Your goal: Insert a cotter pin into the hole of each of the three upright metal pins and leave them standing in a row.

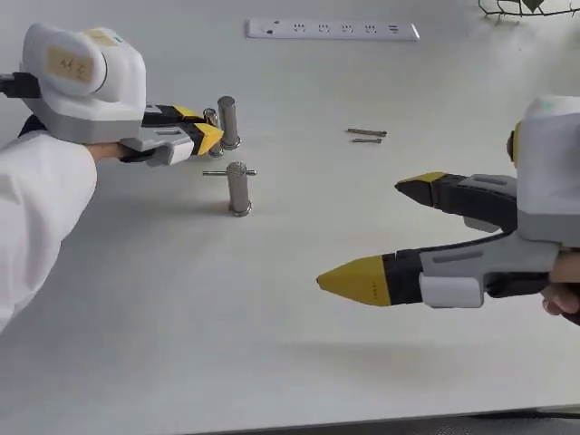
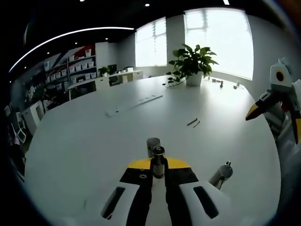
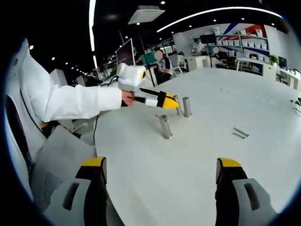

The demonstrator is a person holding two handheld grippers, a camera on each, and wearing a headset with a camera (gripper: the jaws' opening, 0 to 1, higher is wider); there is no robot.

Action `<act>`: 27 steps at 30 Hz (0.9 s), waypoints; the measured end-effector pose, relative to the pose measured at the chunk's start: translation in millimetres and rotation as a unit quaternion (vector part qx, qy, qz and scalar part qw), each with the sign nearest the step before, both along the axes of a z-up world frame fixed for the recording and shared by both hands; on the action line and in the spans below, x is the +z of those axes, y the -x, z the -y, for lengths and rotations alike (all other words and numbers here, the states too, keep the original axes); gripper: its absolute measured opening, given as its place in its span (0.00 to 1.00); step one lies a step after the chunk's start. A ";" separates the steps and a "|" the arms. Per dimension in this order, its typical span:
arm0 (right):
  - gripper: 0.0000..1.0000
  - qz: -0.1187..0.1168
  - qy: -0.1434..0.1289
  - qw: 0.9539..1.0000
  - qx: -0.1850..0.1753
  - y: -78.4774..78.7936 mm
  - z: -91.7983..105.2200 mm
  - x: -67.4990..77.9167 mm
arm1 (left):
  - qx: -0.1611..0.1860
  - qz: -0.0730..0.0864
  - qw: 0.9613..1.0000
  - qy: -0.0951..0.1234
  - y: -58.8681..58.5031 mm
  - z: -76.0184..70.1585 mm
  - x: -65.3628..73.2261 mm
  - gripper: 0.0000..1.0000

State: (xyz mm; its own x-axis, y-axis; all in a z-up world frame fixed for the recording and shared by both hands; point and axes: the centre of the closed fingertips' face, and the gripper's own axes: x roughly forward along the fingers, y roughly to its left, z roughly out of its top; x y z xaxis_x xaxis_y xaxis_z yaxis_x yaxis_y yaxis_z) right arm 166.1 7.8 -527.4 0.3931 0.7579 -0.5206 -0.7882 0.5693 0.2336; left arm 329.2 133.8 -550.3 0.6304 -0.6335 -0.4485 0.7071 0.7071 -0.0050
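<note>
Three upright metal pins stand on the white table. My left gripper [image 1: 210, 138] is shut on the small pin [image 2: 158, 159], and a taller pin [image 1: 227, 121] stands just behind it. The nearer pin [image 1: 238, 187] has a cotter pin through its top. Two loose cotter pins [image 1: 366, 135] lie to the right of the pins. My right gripper [image 1: 373, 234] hangs open over bare table at the right, well apart from the pins, with nothing between its fingers. In the right gripper view the left gripper [image 3: 165, 100] touches the small pin [image 3: 177, 104].
A white power strip [image 1: 331, 29] lies along the table's far edge. A potted plant [image 2: 193, 61] stands at the far end in the left gripper view. The person's white sleeve [image 1: 41, 195] reaches in from the left.
</note>
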 end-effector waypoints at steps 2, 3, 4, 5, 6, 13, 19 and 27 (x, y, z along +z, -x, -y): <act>0.95 0.003 -0.002 1.000 -0.001 0.1 0.3 2.8 | 0.004 -0.001 1.000 0.005 0.3 -2.2 9.1 0.07; 0.95 0.004 -0.002 1.000 -0.001 0.1 0.3 3.6 | 0.004 0.000 1.000 0.006 0.9 -3.0 12.4 0.07; 0.95 0.005 -0.003 1.000 -0.001 0.3 0.2 4.4 | 0.006 0.003 1.000 0.009 1.5 -3.9 15.9 0.07; 0.95 0.006 -0.005 1.000 -0.001 0.2 -0.2 5.7 | 0.011 0.002 1.000 0.017 2.3 -5.1 21.0 0.07; 0.95 0.007 -0.005 1.000 -0.001 0.2 -0.3 6.4 | 0.015 -0.002 1.000 0.027 3.2 -5.5 24.5 0.07; 0.94 0.016 -0.007 1.000 0.001 -0.7 1.2 9.5 | 0.025 -0.001 0.999 0.039 21.9 -5.4 49.8 0.07; 0.94 0.021 -0.009 1.000 0.003 -1.0 2.2 13.6 | 0.034 0.013 0.998 0.041 38.1 -2.2 68.9 0.07; 0.94 0.029 -0.012 1.000 0.001 -4.2 4.6 17.4 | 0.010 0.024 0.998 0.055 71.2 30.4 83.1 0.07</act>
State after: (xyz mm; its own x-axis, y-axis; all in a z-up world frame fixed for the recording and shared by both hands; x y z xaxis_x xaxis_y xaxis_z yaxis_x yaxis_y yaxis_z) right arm 170.3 3.2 -510.1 0.4204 0.7705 -0.4792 -0.8020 0.5626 0.2009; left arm 258.0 103.4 -467.2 0.6633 -0.6639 -0.3453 0.6934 0.7188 -0.0499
